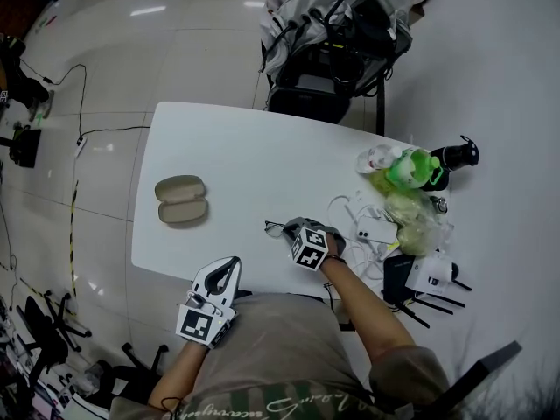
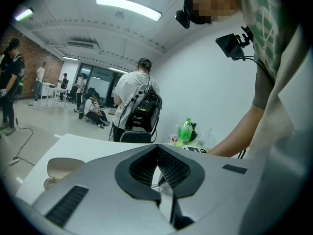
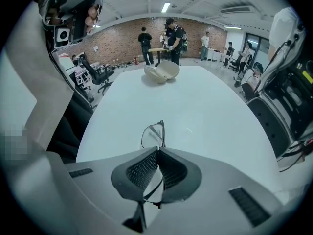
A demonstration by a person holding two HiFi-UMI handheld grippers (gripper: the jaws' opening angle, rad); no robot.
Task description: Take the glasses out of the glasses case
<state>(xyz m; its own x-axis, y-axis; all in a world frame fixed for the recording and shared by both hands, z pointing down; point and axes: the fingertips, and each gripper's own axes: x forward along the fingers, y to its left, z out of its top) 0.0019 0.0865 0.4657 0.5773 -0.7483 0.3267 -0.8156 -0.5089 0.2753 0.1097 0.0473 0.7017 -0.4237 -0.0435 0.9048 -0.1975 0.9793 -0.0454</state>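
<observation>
We see a long white rectangular counter point(image 1: 219, 147) on a pale glossy floor point(image 1: 105, 51), upper left in the head view. A red brick wall point(image 3: 122, 35) crosses the top of the right gripper view, with black wheeled office chairs point(image 3: 97, 75) at left. In the left gripper view, a bright ceiling strip light point(image 2: 128, 8) glows top centre above a plain white wall point(image 2: 205, 77).

light: bright, ceiling strip lamp point(image 2: 128, 8) | glare: floor point(image 1: 147, 10) | edges: fisheye-warped
</observation>
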